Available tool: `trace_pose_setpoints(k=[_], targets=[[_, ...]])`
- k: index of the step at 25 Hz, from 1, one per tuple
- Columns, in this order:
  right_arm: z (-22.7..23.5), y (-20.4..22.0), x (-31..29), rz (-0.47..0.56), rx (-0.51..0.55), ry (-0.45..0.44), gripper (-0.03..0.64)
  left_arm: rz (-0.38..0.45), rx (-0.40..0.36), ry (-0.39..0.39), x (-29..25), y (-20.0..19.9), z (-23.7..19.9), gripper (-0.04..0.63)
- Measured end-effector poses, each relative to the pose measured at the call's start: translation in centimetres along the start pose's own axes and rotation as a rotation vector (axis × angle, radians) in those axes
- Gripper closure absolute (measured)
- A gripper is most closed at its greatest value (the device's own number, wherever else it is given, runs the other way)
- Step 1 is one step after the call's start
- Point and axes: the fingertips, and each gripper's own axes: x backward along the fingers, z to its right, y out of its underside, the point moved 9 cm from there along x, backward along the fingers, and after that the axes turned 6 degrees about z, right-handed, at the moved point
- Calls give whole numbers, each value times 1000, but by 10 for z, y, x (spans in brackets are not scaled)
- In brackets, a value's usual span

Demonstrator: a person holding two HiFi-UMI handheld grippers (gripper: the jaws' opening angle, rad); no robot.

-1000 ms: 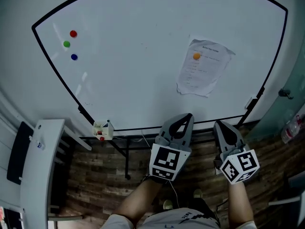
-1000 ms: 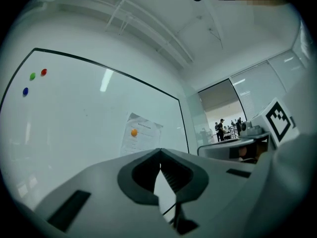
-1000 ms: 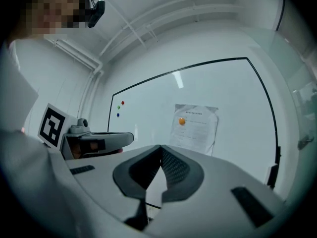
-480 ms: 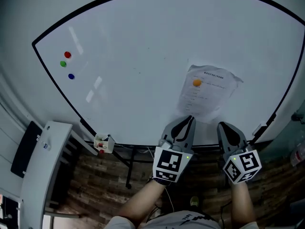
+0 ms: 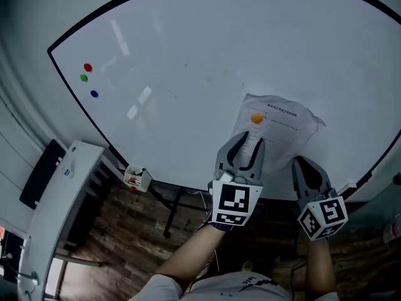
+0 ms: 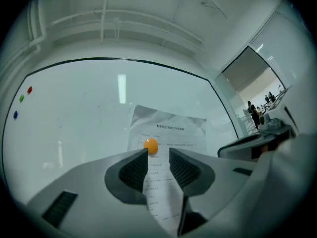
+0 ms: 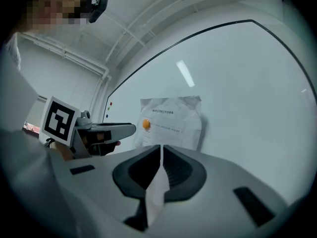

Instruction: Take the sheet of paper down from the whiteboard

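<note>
Sheet of paper (image 5: 282, 127) sits on the whiteboard (image 5: 188, 55), toward 4 o'clock of the board face in the head view. One orange magnet (image 5: 256, 118) pins it, at 11 o'clock on the sheet. No other fastening visible.

Left gripper (image 5: 246, 140): jaws apart, nothing between them yet. Tips overlap the sheet's 7 o'clock part, magnet just past them at 12 o'clock. Its own view puts the magnet beside the left jaw tip, a little off the centre of the gap. Contact with the magnet: cannot confirm.

Right gripper (image 5: 305, 165): jaws drawn together, only a thin pale slit between, grasping nothing I can make out. It hangs near the sheet's 6 o'clock edge, at 3 o'clock of the left gripper.

Step in hand (judgement): closing in on the magnet. To do it well:
- shift the left gripper so the magnet centres in the gap
- clench on the magnet's rim, not on paper
- pull straight off the board; sliding would likely drag and crease the sheet
- sheet probably drops once freed, so the right gripper should unclench and take the lower edge first

Materials:
- board: glossy, smooth, dark-framed, with glare streaks
- sheet: thin, printed, visibly rumpled, edges lifting off the board
- magnet: small, round, smooth, little to grip
- jaw pads (image 6: 134, 170): dark, ribbed
</note>
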Motion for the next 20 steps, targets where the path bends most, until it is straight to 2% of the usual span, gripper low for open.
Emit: trace_pose_setpoints(k=[7,13,20], targets=[[24,5,-6,-1,-7,-27,603,-19,-101,-123,-28,0,7,457],[38,9,-10,7,-24,-34,601,-41,-142,-204,-39,3,7,441],[48,10,-16,6,-32,-48,599,-51,-145,-222,-47,3,8,434]])
